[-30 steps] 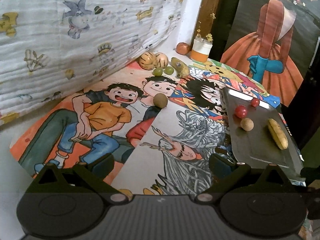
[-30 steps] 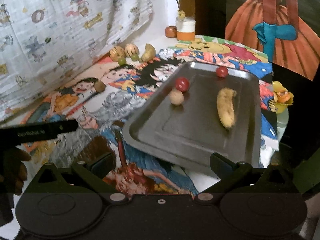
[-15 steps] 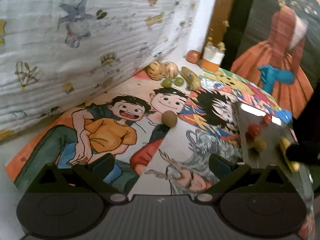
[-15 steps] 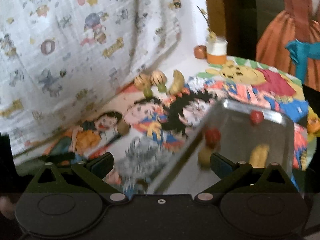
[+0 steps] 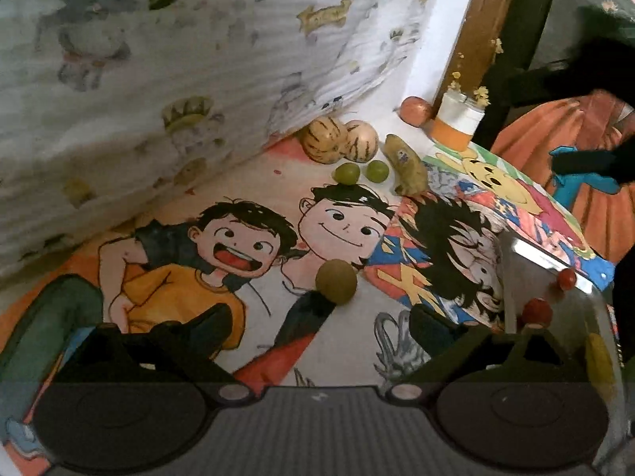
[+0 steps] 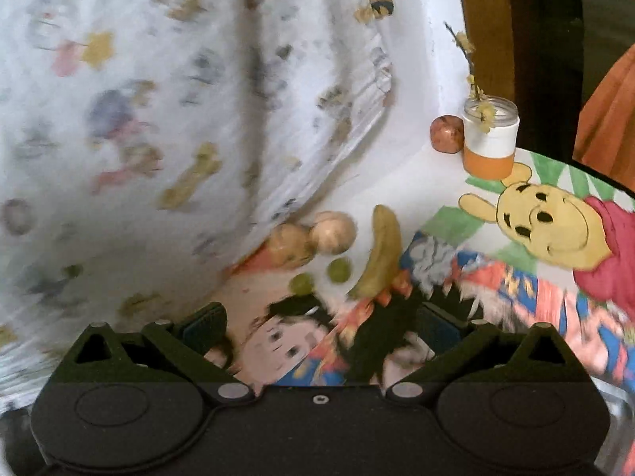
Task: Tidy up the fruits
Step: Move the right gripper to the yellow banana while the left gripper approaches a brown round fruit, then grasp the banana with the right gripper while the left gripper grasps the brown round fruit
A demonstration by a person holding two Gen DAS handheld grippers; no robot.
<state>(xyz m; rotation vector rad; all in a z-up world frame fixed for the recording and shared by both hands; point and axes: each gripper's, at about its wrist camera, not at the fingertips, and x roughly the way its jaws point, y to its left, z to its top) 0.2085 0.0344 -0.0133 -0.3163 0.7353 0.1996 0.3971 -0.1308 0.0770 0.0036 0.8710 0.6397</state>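
Observation:
My left gripper [image 5: 321, 317] is open and empty, just short of a round olive-brown fruit [image 5: 335, 281] on the cartoon mat. Behind it lie two striped melons [image 5: 323, 139], two green grapes [image 5: 346, 173] and a spotted banana [image 5: 406, 164]. A metal tray [image 5: 555, 277] at the right holds two red fruits [image 5: 536, 310] and a yellow banana [image 5: 599, 361]. My right gripper [image 6: 321, 323] is open and empty, facing the melons [image 6: 331, 232], the grapes [image 6: 339, 269] and the banana [image 6: 381, 252].
A white and orange jar [image 6: 490, 142] with dried flowers stands at the back by a red apple [image 6: 446, 134]. A printed cloth [image 5: 178, 59] hangs along the left. The other gripper's dark shape [image 5: 587, 158] shows at upper right of the left wrist view.
Both grippers have moved forward. The left one has closed in on the olive-brown fruit. The right one has left the tray and now faces the fruits at the back.

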